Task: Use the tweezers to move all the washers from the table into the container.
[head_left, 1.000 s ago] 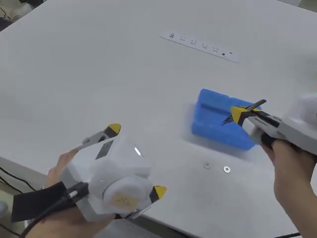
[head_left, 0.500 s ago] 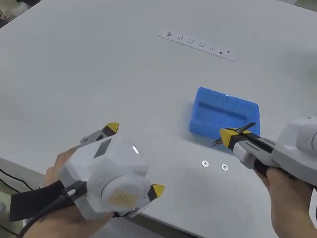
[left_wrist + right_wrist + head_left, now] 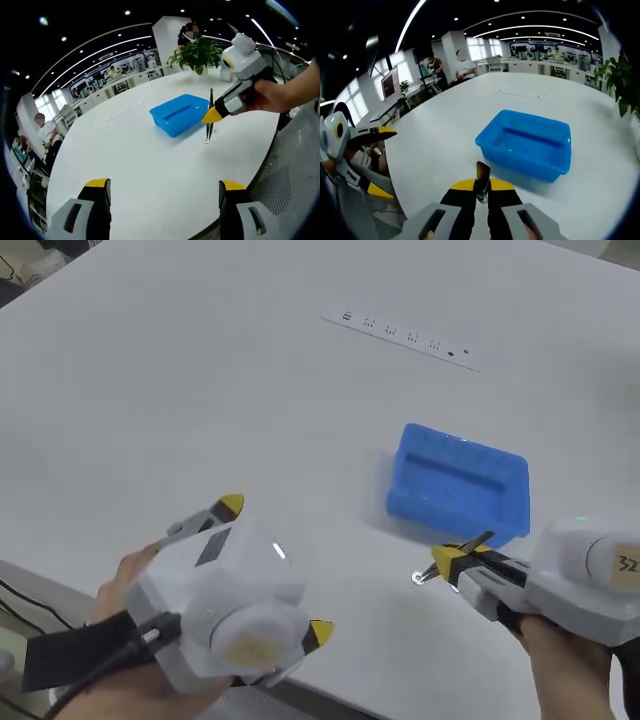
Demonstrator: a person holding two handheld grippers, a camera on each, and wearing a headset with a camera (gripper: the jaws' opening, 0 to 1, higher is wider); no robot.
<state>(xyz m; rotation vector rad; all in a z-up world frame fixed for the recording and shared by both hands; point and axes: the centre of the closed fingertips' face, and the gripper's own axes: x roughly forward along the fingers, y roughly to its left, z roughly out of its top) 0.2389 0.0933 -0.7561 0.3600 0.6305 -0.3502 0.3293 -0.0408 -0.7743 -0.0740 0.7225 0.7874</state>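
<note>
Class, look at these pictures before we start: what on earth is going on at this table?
A person holds a hand-held gripper in each hand over a white table. The right hand-held gripper is shut on tweezers, their tips down at a washer lying on the table beside the blue container. The left hand-held gripper hangs open, holding nothing.

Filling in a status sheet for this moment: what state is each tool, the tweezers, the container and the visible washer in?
Left tool: open, empty.
Right tool: shut on thin black metal tweezers.
Tweezers: tips down, near the washer.
Blue plastic rectangular container: upright, open-topped.
Small metal washer: flat on white table.
</note>
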